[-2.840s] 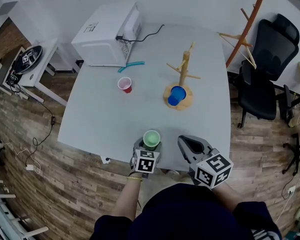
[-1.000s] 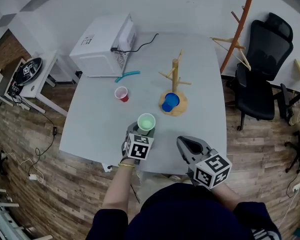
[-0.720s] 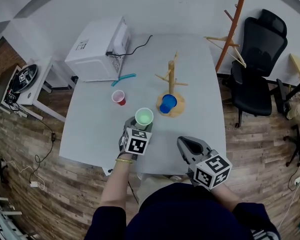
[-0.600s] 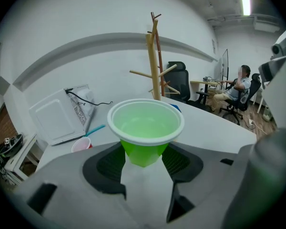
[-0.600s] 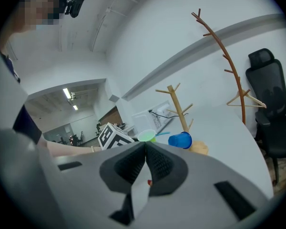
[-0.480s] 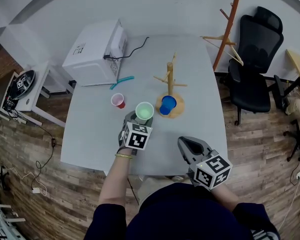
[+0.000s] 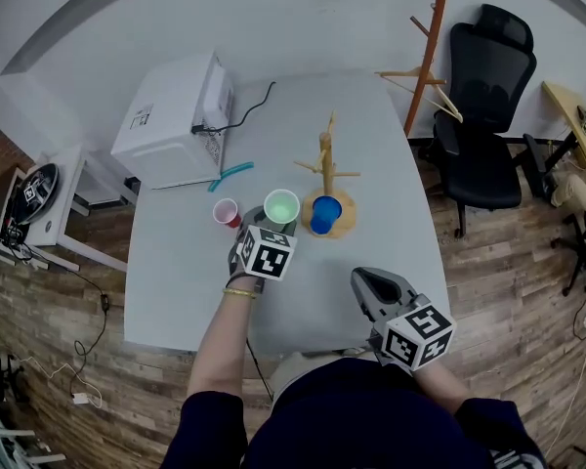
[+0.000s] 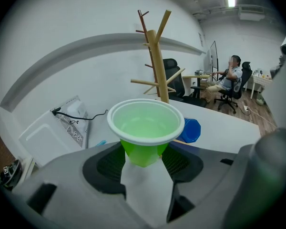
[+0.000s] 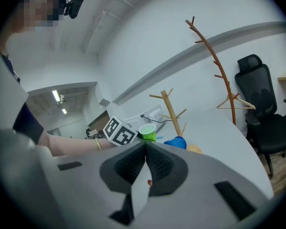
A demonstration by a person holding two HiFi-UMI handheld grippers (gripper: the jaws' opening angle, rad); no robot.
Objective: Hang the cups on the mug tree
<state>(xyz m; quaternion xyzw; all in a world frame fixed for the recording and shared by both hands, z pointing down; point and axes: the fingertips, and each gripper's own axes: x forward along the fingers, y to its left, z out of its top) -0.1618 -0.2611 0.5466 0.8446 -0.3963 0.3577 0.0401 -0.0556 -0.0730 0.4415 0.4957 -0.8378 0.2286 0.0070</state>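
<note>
Moving green cup (image 7: 281, 206) nearer the mug tree (image 7: 325, 160), clamping it in left gripper (image 7: 273, 228), keeping right gripper (image 7: 363, 279) clenched empty

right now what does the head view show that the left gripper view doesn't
Only the head view: the red cup standing on the table, and the shut right gripper near the table's front edge. Only the left gripper view: the left gripper pinching the green cup by its lower part, and a seated person far behind. Both: the green cup, the mug tree, the blue cup at its base, the white appliance.
</note>
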